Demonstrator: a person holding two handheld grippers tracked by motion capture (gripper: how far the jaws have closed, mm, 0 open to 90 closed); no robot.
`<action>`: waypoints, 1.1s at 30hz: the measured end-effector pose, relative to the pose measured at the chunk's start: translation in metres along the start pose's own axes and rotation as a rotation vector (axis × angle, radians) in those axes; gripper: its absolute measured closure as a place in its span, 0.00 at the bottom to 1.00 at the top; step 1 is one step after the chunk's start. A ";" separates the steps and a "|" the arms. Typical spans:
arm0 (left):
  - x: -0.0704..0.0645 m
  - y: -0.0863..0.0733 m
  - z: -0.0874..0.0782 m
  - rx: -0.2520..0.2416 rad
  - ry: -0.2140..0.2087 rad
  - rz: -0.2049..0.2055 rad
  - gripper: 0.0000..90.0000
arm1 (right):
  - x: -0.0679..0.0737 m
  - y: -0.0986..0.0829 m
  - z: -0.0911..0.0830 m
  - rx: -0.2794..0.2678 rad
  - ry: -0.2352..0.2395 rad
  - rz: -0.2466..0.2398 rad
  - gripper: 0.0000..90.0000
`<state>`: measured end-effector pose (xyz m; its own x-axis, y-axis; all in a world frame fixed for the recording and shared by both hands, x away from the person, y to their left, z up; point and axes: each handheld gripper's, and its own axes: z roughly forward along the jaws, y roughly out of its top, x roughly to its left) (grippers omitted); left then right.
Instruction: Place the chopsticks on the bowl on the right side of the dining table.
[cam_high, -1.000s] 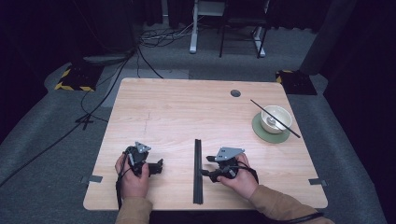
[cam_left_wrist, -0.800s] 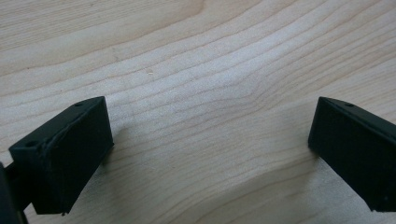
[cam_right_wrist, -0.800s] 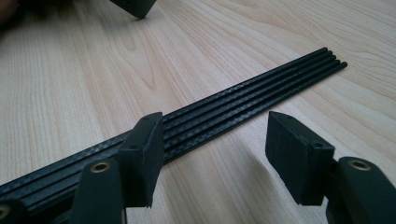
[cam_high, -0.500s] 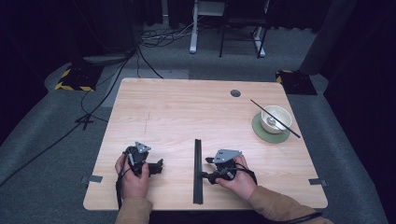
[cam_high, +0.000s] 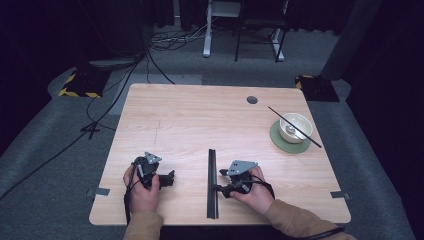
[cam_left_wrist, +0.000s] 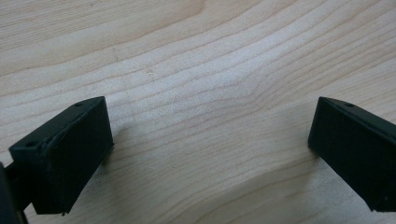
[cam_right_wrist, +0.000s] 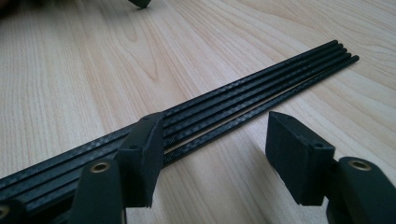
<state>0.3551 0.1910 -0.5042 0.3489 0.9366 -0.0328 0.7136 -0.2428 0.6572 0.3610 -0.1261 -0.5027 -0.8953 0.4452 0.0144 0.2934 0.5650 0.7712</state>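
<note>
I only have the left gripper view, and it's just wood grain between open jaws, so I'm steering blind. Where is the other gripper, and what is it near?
Observer: The right gripper sits at a bundle of thin black rods lying flat near the front edge of the table, just right of your left gripper.
Operator: Does it have hold of them?
Observer: No. In the right gripper view its jaws stand open, one over the bundle and the other above bare wood beside it.
Operator: Anything else on the table?
Observer: A white bowl on a green saucer at the far right, with one more black rod laid across its rim.
</note>
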 end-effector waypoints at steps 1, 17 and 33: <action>0.000 0.000 0.000 0.000 0.000 0.000 0.00 | -0.001 0.000 0.000 -0.001 -0.002 -0.014 0.42; 0.000 0.000 0.000 0.000 0.000 -0.001 0.00 | -0.010 -0.005 -0.008 0.003 -0.048 0.055 0.43; 0.000 0.000 0.000 0.000 0.000 0.000 0.00 | -0.033 -0.013 -0.023 0.016 -0.099 0.066 0.50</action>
<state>0.3551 0.1910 -0.5042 0.3486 0.9367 -0.0325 0.7135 -0.2428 0.6573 0.3788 -0.1642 -0.4990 -0.8368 0.5475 0.0013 0.3566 0.5432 0.7601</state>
